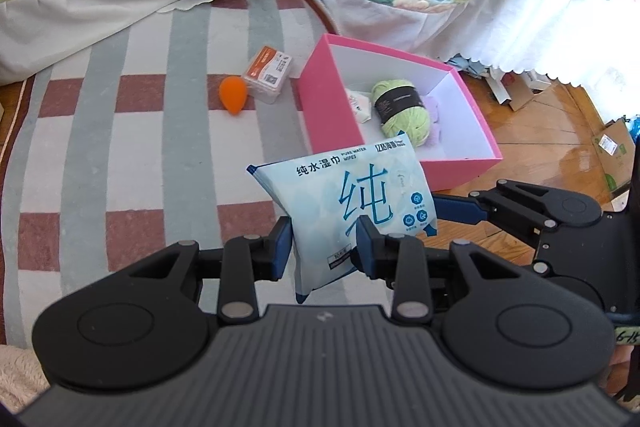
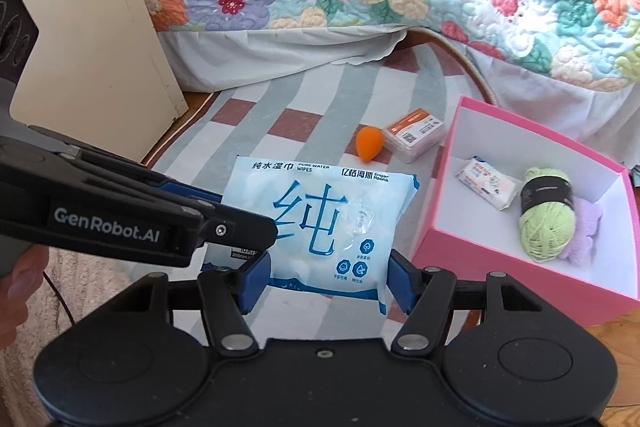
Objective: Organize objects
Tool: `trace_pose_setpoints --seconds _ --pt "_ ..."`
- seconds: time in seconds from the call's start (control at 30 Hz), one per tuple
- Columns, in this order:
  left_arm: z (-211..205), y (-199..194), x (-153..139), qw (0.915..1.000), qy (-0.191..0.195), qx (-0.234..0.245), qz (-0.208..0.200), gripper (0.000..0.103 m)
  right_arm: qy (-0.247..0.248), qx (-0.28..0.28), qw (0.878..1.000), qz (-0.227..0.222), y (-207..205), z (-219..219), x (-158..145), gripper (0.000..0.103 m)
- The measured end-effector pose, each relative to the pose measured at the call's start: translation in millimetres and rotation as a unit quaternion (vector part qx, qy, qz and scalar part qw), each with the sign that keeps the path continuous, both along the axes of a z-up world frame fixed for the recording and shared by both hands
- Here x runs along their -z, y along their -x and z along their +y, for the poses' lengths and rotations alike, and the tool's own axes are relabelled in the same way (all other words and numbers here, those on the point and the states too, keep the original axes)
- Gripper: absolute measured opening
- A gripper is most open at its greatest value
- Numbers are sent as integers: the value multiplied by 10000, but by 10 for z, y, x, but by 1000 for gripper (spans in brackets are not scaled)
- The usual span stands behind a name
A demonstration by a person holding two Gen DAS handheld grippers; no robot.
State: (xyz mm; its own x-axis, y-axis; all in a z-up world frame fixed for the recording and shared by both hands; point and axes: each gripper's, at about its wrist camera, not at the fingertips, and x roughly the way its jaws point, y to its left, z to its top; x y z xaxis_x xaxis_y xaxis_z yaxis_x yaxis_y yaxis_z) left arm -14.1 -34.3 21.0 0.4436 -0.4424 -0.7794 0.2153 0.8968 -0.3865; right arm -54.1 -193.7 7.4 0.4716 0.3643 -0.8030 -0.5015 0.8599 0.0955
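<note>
Holding green yarn point(image 2: 546, 215), small tissue pack point(image 2: 486, 187): pink box point(image 2: 520, 291); both tongs point(image 1: 324, 239) point(image 2: 326, 281) pinching wipes pack point(image 2: 316, 223).

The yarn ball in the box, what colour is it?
Light green yarn ball, black label band; clearest in the right wrist view.

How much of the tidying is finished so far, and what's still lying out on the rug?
Done: a green yarn ball, a small white tissue packet and something lilac already lie in the pink cardboard box.

In hand: the left gripper pinches the blue-and-white wet wipes pack; the right gripper straddles it, grip unclear.

Left: the orange teardrop sponge and the clear orange-labelled plastic case on the striped rug.
</note>
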Motion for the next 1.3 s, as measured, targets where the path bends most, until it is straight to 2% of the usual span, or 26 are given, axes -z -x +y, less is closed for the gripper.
trace_pose_setpoints --seconds 0.2,0.33,0.5,0.87,1.07,1.3 --pt "-75 -21 -104 9999 19 79 -139 33 37 101 9998 -167 12 -55 -113 69" --pt "-102 -48 -136 9997 166 76 -137 33 46 154 9995 -279 25 -87 -175 73" --pt "-137 -93 -167 9993 336 97 -151 34 32 250 9989 -400 18 -153 -235 74" --pt "-423 -294 -296 9986 325 220 -342 34 118 534 9957 -751 -14 -338 -351 73" --pt "-599 -543 -237 9987 324 312 -230 34 30 809 9938 -768 -179 -494 -350 70" --pt "-828 -853 -93 9987 316 406 -53 34 -20 1041 9919 -729 -380 -727 -300 55"
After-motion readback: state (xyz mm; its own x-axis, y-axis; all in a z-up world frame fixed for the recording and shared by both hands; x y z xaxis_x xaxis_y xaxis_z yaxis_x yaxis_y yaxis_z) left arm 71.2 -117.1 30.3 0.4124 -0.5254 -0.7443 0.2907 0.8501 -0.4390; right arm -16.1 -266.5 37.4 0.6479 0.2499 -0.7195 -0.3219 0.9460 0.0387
